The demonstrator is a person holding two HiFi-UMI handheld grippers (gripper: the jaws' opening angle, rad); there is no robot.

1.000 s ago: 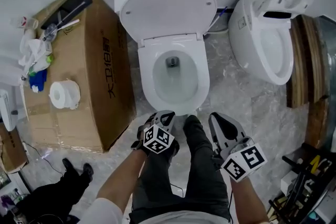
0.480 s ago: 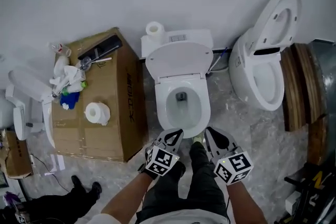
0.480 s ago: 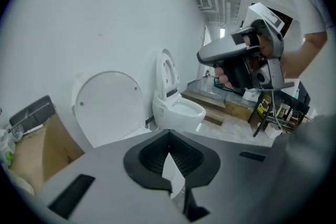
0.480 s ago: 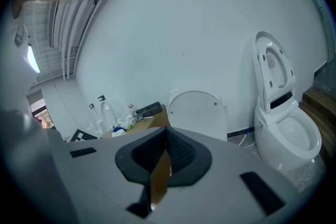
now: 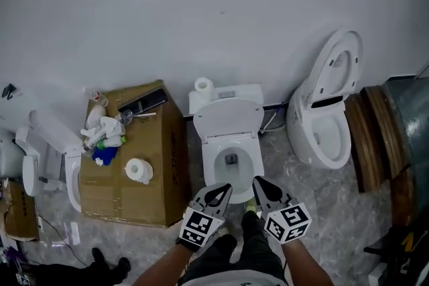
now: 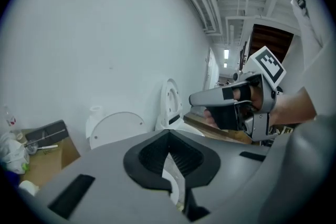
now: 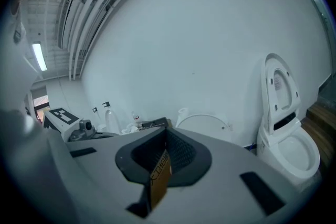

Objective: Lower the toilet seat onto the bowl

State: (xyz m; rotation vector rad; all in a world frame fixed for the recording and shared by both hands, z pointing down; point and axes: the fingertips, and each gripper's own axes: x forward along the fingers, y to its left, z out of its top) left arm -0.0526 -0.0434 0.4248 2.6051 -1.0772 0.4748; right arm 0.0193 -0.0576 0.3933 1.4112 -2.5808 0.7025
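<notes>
Over the last second the head view pulls up and back. The toilet fills much less of the picture than it did, and far more of the bare wall shows above it. The cardboard box (image 5: 161,171) on the left and the second toilet (image 5: 322,127) on the right now sit fully in view. The toilet seat (image 5: 228,118) itself does not change. It stands raised at the far side of the bowl (image 5: 231,161), leaning back against the tank, apparently together with the lid, though I cannot separate the two. The bowl's opening lies uncovered. The left gripper (image 5: 213,196) and the right gripper (image 5: 263,188) stay low and near, side by side over the person's legs. Their tips point toward the near rim of the bowl and are well apart from the raised seat. In each gripper view the jaws meet at the tips and grip nothing. Only a narrow slit is left lower down, with the white bowl behind it on the left and the brown box behind it on the right. I judge the task has not started. The change is in the viewpoint only, and either gripper must yet travel over the bowl to the far side before the seat can be tipped forward and eased down.
</notes>
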